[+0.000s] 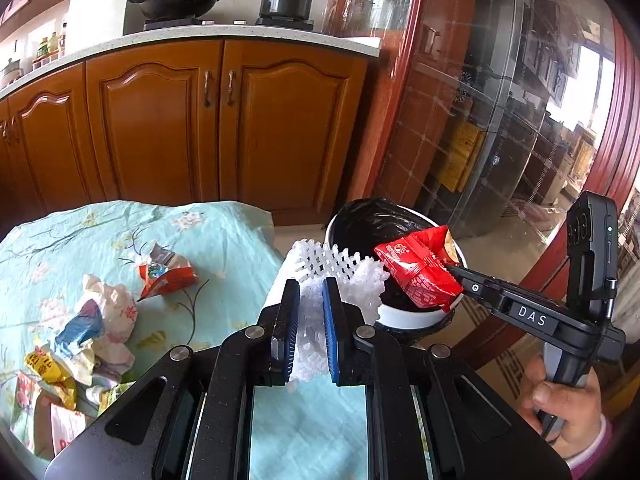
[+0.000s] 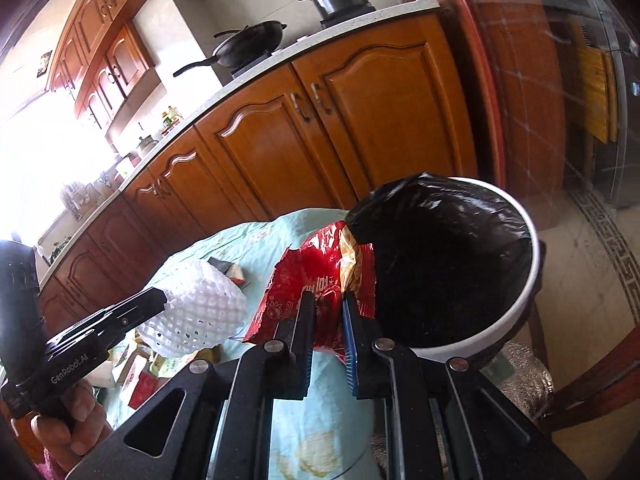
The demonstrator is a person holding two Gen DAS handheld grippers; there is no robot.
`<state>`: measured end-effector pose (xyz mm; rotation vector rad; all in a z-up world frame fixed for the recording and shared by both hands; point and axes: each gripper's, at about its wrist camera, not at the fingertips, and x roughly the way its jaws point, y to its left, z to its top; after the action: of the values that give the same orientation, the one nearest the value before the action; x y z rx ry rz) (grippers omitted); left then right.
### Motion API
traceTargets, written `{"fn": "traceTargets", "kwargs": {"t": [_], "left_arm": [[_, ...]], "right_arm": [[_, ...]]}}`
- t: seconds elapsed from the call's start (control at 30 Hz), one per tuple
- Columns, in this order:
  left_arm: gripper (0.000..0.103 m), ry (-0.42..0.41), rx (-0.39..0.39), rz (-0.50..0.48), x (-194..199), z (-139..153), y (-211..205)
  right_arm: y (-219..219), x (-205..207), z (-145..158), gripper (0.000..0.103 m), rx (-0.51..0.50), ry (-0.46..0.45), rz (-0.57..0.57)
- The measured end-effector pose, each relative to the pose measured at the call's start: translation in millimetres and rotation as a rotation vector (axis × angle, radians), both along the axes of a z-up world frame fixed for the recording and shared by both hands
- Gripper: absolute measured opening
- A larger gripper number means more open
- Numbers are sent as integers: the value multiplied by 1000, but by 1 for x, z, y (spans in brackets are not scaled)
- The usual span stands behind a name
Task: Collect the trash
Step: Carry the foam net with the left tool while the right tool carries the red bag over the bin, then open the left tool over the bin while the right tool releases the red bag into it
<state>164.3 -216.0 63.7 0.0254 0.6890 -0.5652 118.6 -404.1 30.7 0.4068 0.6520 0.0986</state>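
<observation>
Left tongs [image 1: 311,312]: closed down on a white foam fruit net [image 1: 340,276], which bulges out past the blue pads; seen at centre of the left wrist view, just short of the bin's near rim

Right tongs [image 2: 325,320]: pinched onto a red snack wrapper [image 2: 316,276] by its lower edge, so the bag stands up and leans toward the bin; in the left wrist view the same wrapper hangs over the bin mouth at centre right

Trash bin [image 1: 404,316]: white round bin with a black liner [image 2: 440,256], standing just beside the desk's right end, mouth open upward, presumably so scraps can be dropped straight off the edge

Desk [image 1: 224,232]: covered in a pale blue floral cloth; carries the remaining litter

Remaining trash: an orange-red torn packet [image 1: 166,274] lying alone at middle left, and a heap of crumpled wrappers [image 1: 86,344] at lower left, well apart from the bin

Why held so: both pieces are gripped by an edge and carried bin-ward together, I'd say to release two at once

Progress: looks part-way; the wrapper seems ready to let go, the net needs a little more reach

Risk: the light foam net could cling to the pads or land on the rim
</observation>
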Motion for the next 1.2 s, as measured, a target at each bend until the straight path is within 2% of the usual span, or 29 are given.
{"fn": "traceTargets", "kwargs": {"t": [0.37,0.63,0.83,0.93,0.97,1.0,1.07,1.2], "left_arm": [[11,62,51,-115,38,-3,-68],[11,131,101,-149,65,-20,-112],[13,173,131,-166,72,-31,-128],[17,199,137,-164,75,-34,-132],[21,203,140,-163,76,-36,-133],[30,208,144,-157,76,-36,-134],[36,208,139,-152,76,-37,-133],[37,202,121,-148,77,-36,-130]], "right_arm": [[-47,18,0,13,-80,74,-61],[-74,38,-8,14,-124,143,-73],[-81,48,-16,16,-141,177,-63],[-84,50,-19,20,-133,183,-61],[-86,50,-19,22,-128,185,-65],[-86,50,-19,22,-124,186,-68],[-88,50,-19,23,-119,182,-72],[-89,44,-18,31,-110,171,-82]]}}
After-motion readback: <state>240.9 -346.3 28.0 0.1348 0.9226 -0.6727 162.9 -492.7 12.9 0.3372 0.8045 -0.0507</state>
